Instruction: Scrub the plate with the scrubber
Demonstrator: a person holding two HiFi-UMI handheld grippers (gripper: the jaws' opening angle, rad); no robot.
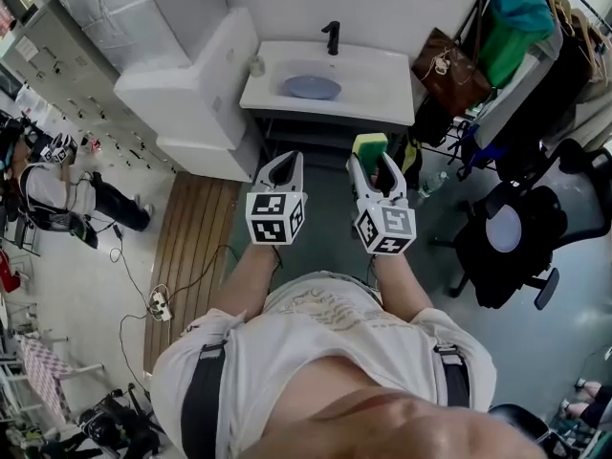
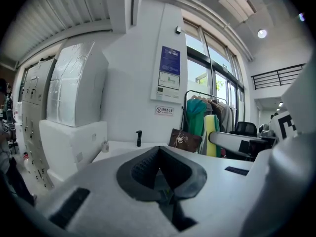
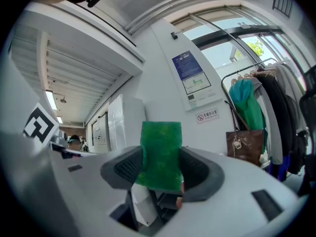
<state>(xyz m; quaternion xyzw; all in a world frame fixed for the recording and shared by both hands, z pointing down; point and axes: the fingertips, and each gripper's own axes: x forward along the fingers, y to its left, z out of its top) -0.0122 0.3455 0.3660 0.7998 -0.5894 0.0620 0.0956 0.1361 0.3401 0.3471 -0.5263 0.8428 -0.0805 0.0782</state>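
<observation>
plate (image 1: 313, 87): in sink (image 1: 387, 98) | scrubber (image 1: 369, 146): clamped in right gripper (image 1: 373, 166) | left gripper (image 1: 285, 161): closed, empty

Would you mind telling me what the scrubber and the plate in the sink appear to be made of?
The scrubber looks like a sponge: coarse, fibrous green scouring face, with a yellow foam layer in the head view. The plate looks smooth and blue-grey: glazed ceramic or plastic, I cannot tell which.
</observation>
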